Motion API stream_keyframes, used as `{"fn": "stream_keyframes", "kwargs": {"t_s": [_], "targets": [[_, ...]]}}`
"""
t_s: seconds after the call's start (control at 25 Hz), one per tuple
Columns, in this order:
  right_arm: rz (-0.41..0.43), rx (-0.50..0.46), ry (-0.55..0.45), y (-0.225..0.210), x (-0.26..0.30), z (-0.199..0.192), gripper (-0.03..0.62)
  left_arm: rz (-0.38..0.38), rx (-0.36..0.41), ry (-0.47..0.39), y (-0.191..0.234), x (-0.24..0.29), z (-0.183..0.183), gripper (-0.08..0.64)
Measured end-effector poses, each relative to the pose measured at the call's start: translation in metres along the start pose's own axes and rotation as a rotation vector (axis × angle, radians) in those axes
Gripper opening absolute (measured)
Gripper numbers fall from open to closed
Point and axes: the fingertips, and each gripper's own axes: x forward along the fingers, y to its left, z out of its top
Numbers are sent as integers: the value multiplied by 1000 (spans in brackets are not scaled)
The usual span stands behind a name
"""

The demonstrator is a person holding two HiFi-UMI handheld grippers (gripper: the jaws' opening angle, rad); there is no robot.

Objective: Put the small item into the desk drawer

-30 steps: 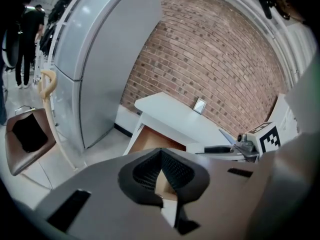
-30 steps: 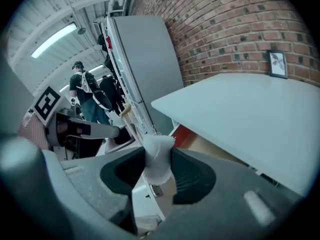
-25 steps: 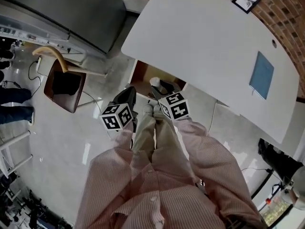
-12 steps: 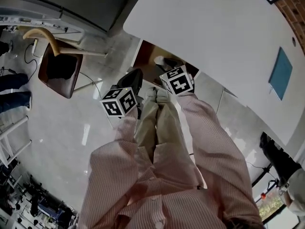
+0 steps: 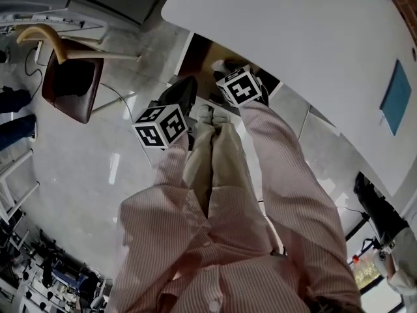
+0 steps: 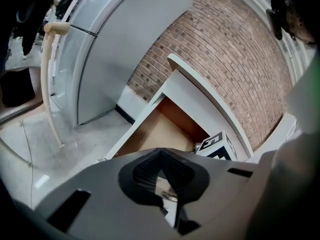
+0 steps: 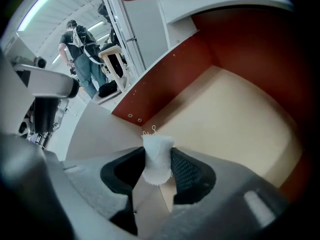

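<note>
The desk drawer [image 5: 195,52] stands pulled out under the white desk [image 5: 293,38]; its tan floor [image 7: 235,114] and red-brown walls look bare. My right gripper [image 7: 157,156] is shut on a small white cloth item [image 7: 156,160] and hangs over the drawer's open front. In the head view the right gripper [image 5: 221,67] reaches into the drawer mouth, its marker cube behind it. My left gripper [image 5: 182,91] hangs just outside the drawer's near left corner. In the left gripper view the left gripper [image 6: 160,156] is shut with nothing held, facing the drawer [image 6: 155,129].
A brown chair [image 5: 68,87] stands on the glossy floor at the left. A blue pad [image 5: 397,96] lies on the desk at the right. A grey cabinet [image 6: 115,49] and brick wall [image 6: 225,49] rise behind the desk. A person [image 7: 85,59] stands far off.
Both grippers have moved forward toward the drawer; the right one, still holding the white item, now reaches over the drawer's opening. The left stays shut beside it.
</note>
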Motion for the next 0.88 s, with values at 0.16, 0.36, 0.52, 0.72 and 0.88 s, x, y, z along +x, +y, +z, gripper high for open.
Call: {"fn": "stream_keyframes", "kwargs": {"t_s": [0.16,0.36,0.52,0.72,0.88], "targets": [[9,1,24,2,15,-7,163,-6,-8,-5,3,2,-3,-2],[5,-13,75,2,23,-17,163,-3,-17,-8,5,3,-5,-2],[61,5,115,13,27,-26,163,-1,-24,-13,7,2,-6,-2],[60,21,117,12,33,-29,163,6,-40,-21,10,-1,-8,-2],[34,2,110,4,33,-27,163,9,-51,-24,10,-5,-12,-2]]}}
